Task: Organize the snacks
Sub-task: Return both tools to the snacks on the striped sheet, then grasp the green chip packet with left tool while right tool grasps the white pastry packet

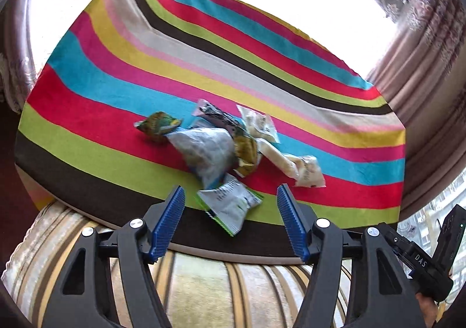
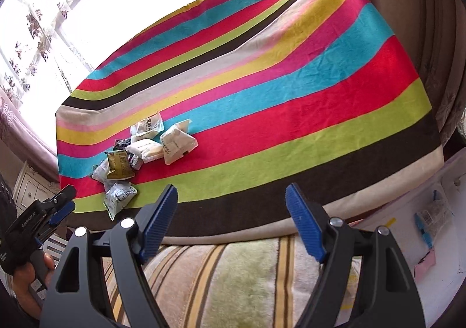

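Note:
A heap of several snack packets [image 1: 221,141] lies on a striped cloth [image 1: 122,74]. A white and green packet [image 1: 230,205] lies nearest, just beyond and between the blue pads of my open, empty left gripper [image 1: 231,197]. Cream packets [image 1: 291,165] lie to the right, a green-brown one [image 1: 158,125] to the left. In the right wrist view the heap [image 2: 142,153] sits far left on the cloth [image 2: 291,95]. My right gripper [image 2: 231,194] is open and empty over the cloth's near edge, well right of the heap. The left gripper [image 2: 62,202] shows at lower left.
The cloth covers a table. A striped plush cover [image 1: 204,284] lies below the near edge. Curtains [image 1: 431,65] and bright windows ring the table. A white cabinet [image 2: 32,185] stands at the left. The right gripper's body [image 1: 422,264] shows at lower right.

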Motion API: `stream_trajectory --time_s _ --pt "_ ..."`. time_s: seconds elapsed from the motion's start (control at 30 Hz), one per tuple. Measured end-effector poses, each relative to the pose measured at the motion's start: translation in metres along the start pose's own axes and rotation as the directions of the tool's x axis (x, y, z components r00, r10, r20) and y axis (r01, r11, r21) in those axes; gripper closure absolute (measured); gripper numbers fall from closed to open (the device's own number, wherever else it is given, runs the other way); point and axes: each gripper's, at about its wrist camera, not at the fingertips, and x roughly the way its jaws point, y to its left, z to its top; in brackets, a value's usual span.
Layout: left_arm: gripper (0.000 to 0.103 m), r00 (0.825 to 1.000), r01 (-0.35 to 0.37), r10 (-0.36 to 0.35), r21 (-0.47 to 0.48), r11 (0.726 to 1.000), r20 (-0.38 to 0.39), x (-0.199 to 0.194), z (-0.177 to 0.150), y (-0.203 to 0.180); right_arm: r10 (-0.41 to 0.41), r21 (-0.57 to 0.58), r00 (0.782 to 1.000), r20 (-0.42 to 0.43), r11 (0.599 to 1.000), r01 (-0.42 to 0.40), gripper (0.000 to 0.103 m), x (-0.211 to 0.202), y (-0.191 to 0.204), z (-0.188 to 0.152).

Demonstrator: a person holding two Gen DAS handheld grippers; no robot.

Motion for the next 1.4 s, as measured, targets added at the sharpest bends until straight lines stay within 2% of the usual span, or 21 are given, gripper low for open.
stream_trajectory --time_s 0.23,0.43,0.63,0.87,1.1,1.17,1.23,1.27,1.3,1.4 --pt "0.045 0.999 -0.043 0.045 -0.053 0.998 0.025 0.002 0.021 0.039 -0.02 -0.044 1.0 0.021 0.999 0.021 0.026 0.029 0.031 0.017" --pt "0.045 0.997 -0.072 0.073 -0.051 0.996 0.015 0.021 0.044 0.055 -0.044 -0.111 0.998 0.042 0.993 0.049 0.026 0.053 0.058 0.032" --pt "0.045 0.997 -0.063 0.062 -0.017 0.998 -0.042 0.054 0.063 0.061 -0.054 -0.15 0.998 0.021 0.987 0.057 0.026 0.078 0.072 0.043" --pt "0.045 0.994 -0.048 0.04 -0.077 0.996 -0.1 0.082 0.069 0.075 -0.073 -0.183 0.997 -0.003 0.981 0.071 0.026 0.1 0.082 0.049" --pt "0.045 0.99 -0.053 0.042 -0.081 0.995 -0.132 0.1 0.069 0.077 -0.083 -0.209 0.995 -0.048 0.975 0.072 0.027 0.124 0.089 0.054" --pt "0.048 0.99 -0.056 0.047 -0.062 0.997 -0.135 0.102 0.07 0.074 -0.082 -0.215 0.994 -0.068 0.974 0.066 0.033 0.131 0.09 0.054" --pt "0.062 0.989 -0.064 0.058 -0.044 0.997 -0.138 0.105 0.071 0.07 -0.085 -0.214 0.993 -0.087 0.975 0.065 0.039 0.137 0.091 0.053" --pt "0.064 0.988 -0.075 0.069 -0.036 0.997 -0.135 0.107 0.072 0.069 -0.086 -0.211 0.992 -0.093 0.975 0.064 0.042 0.14 0.09 0.053" --pt "0.066 0.989 -0.078 0.073 -0.033 0.996 -0.132 0.107 0.072 0.069 -0.078 -0.207 0.992 -0.102 0.977 0.056 0.049 0.142 0.09 0.053" --pt "0.07 0.99 -0.077 0.07 -0.047 0.996 -0.123 0.109 0.073 0.071 -0.062 -0.21 0.993 -0.103 0.977 0.039 0.057 0.143 0.09 0.052"
